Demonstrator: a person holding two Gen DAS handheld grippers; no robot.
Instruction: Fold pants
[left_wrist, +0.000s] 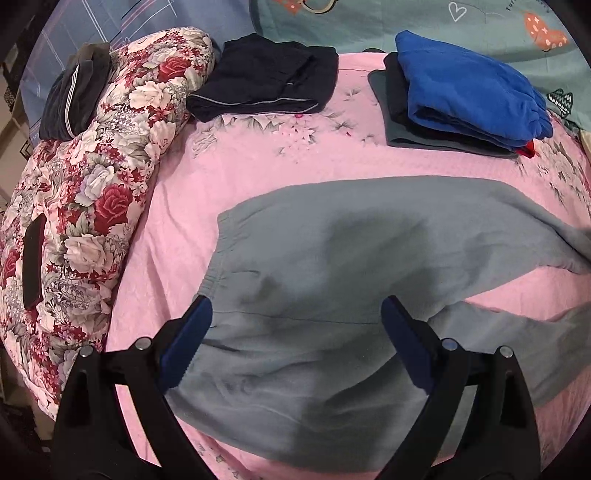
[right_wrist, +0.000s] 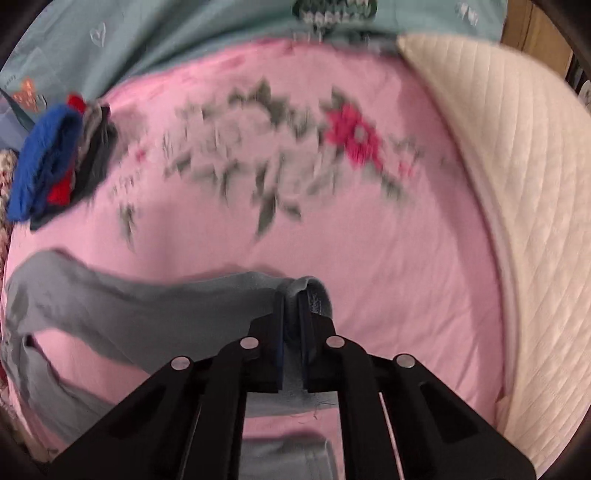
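Note:
Grey sweatpants (left_wrist: 332, 258) lie spread on the pink floral bedsheet (left_wrist: 177, 206), waistband to the left, the two legs running off to the right. My left gripper (left_wrist: 295, 314) hovers open over the seat of the pants, its blue pads wide apart and nothing between them. In the right wrist view one grey pant leg (right_wrist: 129, 306) stretches from the left to my right gripper (right_wrist: 291, 299), which is shut on its cuff end. A second piece of grey cloth (right_wrist: 288, 458) shows under that gripper at the bottom edge.
A folded pile with a blue garment on top (left_wrist: 469, 92) sits at the back right, dark folded pants (left_wrist: 266, 85) at the back middle. A rolled floral quilt (left_wrist: 96, 177) lines the left side with a dark garment (left_wrist: 74, 96) on it. A cream quilted cover (right_wrist: 524, 229) borders the right.

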